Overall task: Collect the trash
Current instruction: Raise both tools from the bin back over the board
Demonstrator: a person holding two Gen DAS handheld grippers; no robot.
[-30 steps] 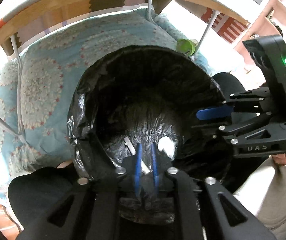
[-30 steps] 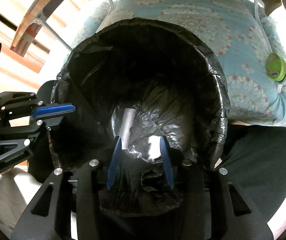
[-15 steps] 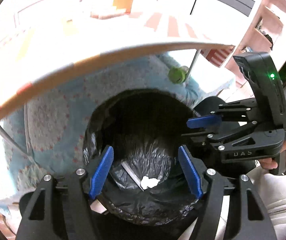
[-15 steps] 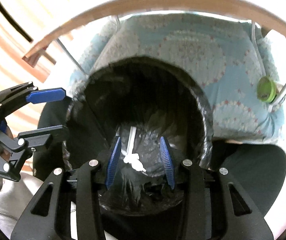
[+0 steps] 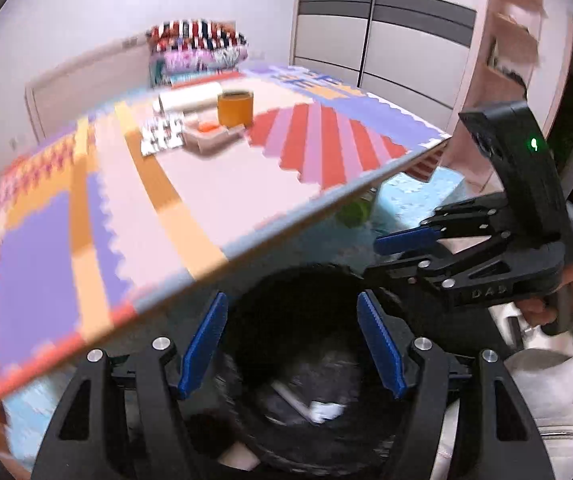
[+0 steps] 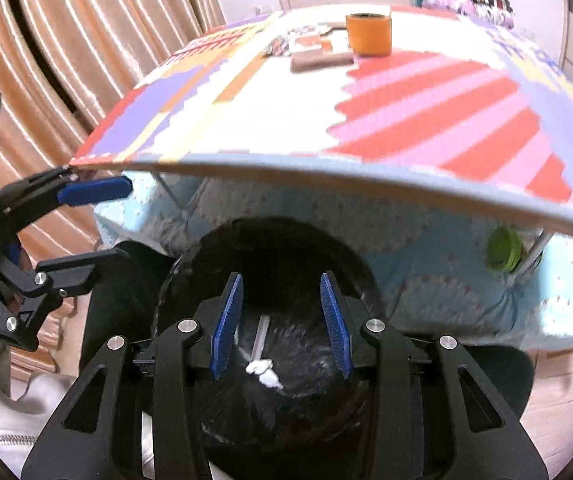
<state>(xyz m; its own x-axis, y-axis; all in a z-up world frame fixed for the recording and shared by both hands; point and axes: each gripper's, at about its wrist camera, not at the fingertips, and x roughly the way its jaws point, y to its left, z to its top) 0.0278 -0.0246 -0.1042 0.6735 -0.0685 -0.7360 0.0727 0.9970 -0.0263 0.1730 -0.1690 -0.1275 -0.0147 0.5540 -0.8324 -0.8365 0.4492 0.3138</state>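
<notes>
Both grippers, left and right, spread and empty above bin, trash at bottom; risk: clipping table edge if raised blindly.

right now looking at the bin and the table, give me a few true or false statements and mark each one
1. Both grippers, left gripper and right gripper, have nothing between their fingers. True.
2. The bin has a white liner. False: its liner is black.
3. A crumpled white scrap lies at the bottom of the bin. True.
4. The orange tape roll lies inside the bin. False: it stands on the patterned table.
5. The green object sits on top of the table. False: it is below the table edge.
</notes>
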